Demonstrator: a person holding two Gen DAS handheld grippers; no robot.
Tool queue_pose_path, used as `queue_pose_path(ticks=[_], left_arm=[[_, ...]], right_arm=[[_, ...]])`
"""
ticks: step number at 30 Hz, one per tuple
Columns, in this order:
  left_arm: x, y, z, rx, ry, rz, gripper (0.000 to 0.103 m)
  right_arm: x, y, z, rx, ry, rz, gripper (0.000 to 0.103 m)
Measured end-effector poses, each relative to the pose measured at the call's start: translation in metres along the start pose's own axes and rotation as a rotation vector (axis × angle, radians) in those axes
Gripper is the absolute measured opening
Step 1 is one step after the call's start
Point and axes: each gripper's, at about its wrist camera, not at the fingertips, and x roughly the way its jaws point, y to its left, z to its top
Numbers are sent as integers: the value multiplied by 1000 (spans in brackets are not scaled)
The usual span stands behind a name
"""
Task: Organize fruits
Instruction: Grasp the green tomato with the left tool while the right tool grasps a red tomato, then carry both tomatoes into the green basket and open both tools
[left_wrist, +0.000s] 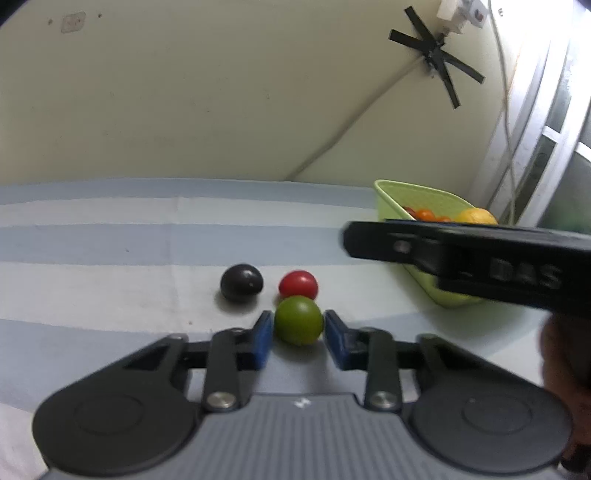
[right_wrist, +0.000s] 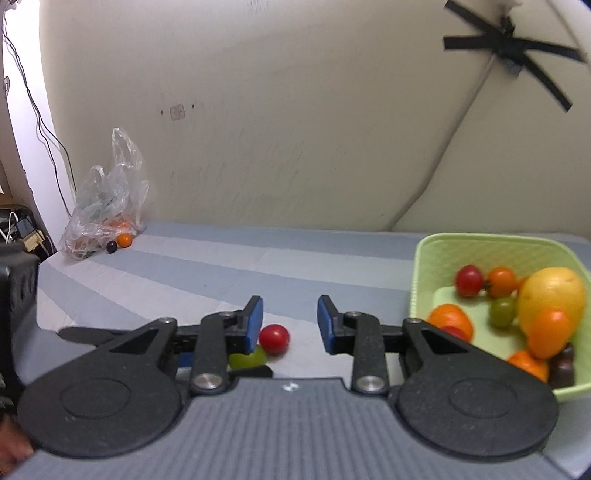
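At lower centre the green fruit (left_wrist: 298, 320) is bracketed, ungripped, by the parted left gripper (left_wrist: 298, 334), so closing is called for before transfer to the basket (left_wrist: 391, 201) at right.

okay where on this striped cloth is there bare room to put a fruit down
Bare cloth stretches from the dark fruit leftward, and between the plastic bag and green basket. It is crowded around the red fruit and green fruit, by the left gripper.
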Motion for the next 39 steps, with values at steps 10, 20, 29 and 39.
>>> queue_pose_path(ticks=[10,20,29,39], left_arm=[[-53,41,-30,-75,-18,-4,29],[-63,34,-38,-90,-7,-51,29],[-69,8,-40,-59,3,-128,29],[-56,-39,-21,8,24,-208,29]], right_arm=[[33,21,-11,-54,92,7,36],[11,17,-23,-48,71,-52,26],[-49,1,-47,-4,14,-72,26],[-88,-40,-59,109,-56,-153,26]])
